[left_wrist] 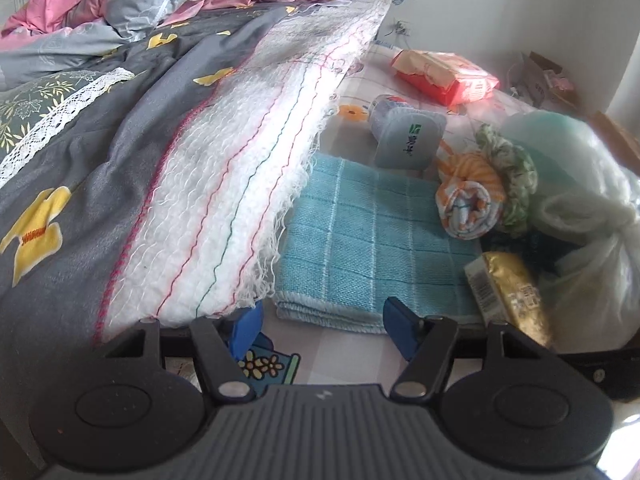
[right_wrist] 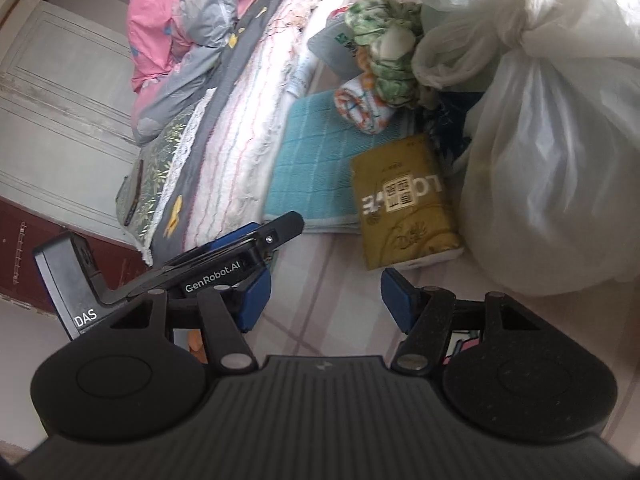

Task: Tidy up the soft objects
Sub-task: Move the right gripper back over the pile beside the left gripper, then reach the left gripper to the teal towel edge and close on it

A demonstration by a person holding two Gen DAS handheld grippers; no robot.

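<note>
Folded blue towel (left_wrist: 360, 236), beside the gold tissue pack (left_wrist: 508, 296), judged limp and light; take its near hem; left gripper (left_wrist: 320, 328) and right gripper (right_wrist: 324, 300) both spread, empty.

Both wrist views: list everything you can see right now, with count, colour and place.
towel: one, light blue, folded flat on the bed
rolled cloth: one, white and orange, on the towel's far corner
tissue pack: one, gold, beside the towel
plastic bag: one, white, knotted, right of the pack
white blanket: one, red-stitched, left of the towel
left hand-held gripper: open, empty
right hand-held gripper: open, empty
</note>
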